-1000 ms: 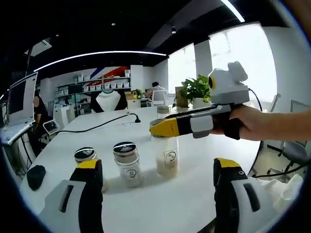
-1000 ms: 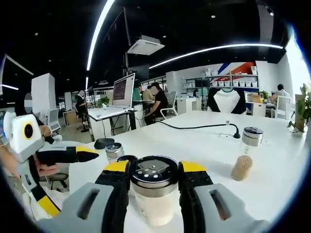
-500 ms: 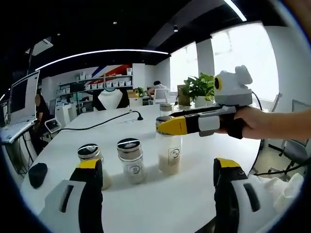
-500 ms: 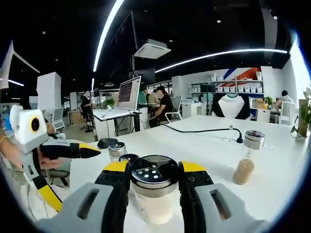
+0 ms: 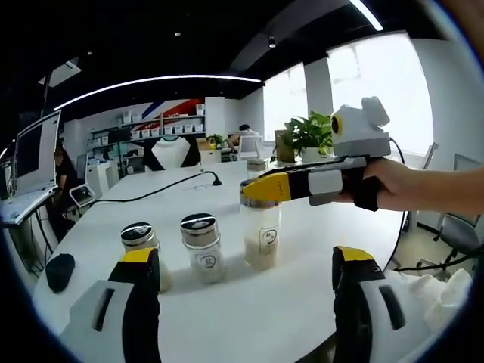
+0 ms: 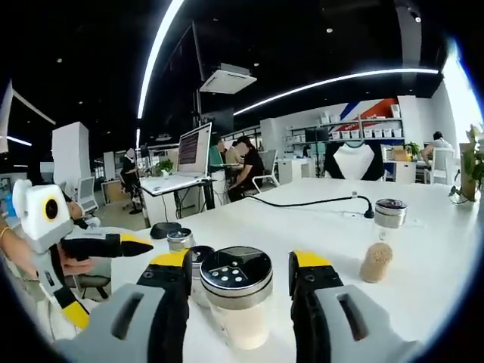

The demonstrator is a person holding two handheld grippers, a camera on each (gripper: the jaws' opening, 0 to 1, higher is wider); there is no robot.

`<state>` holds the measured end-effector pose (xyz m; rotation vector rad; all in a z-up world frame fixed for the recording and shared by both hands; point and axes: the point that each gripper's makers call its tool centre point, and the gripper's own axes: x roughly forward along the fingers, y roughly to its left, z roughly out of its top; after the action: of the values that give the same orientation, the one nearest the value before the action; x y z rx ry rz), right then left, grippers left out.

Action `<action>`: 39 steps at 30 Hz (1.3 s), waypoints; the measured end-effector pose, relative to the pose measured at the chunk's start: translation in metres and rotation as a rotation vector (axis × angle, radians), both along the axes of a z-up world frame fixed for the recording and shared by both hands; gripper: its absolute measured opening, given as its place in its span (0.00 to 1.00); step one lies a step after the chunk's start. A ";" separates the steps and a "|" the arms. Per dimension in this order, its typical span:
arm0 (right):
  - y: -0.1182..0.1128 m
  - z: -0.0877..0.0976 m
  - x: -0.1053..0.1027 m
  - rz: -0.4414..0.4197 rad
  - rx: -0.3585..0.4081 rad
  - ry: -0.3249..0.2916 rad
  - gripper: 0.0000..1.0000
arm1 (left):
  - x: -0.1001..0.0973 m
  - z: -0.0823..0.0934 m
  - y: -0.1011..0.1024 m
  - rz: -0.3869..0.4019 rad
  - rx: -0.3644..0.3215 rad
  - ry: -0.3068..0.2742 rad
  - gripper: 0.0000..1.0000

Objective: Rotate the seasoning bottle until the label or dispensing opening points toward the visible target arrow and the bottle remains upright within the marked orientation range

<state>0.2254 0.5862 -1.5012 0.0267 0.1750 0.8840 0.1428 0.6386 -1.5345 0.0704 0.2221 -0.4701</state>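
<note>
A tall clear seasoning bottle with pale granules stands upright on the white table, its small label facing the left gripper view. My right gripper sits around its shaker lid, open, with a narrow gap on each side. It also reaches in from the right as the right gripper, held by a hand. My left gripper is open, wide apart, and short of the bottle. In the right gripper view the left gripper points in from the left.
Two small lidded jars stand left of the tall bottle. Another lidded bottle stands at the far right. A black mouse, a cable and a potted plant are farther off. People sit at desks beyond.
The right gripper's jaws have spread off the lid they were pressed against. Both views shifted slightly; the bottles stay in place.
</note>
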 end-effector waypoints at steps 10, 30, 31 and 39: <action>-0.011 0.011 0.005 -0.030 -0.003 -0.017 0.50 | -0.002 0.003 0.011 0.043 0.015 -0.009 1.00; -0.053 0.020 0.042 -0.133 -0.078 -0.035 0.46 | -0.006 0.012 -0.009 -0.041 -0.001 -0.018 1.00; -0.056 0.020 0.045 -0.140 -0.077 -0.033 0.46 | -0.006 0.014 -0.013 -0.053 0.000 -0.018 1.00; -0.075 0.025 0.070 -0.202 -0.101 -0.049 0.46 | -0.007 0.018 -0.024 -0.102 -0.008 -0.028 1.00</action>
<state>0.2958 0.5114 -1.4760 -0.0706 0.1678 0.6733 0.1360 0.6146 -1.5162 0.0803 0.1900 -0.5711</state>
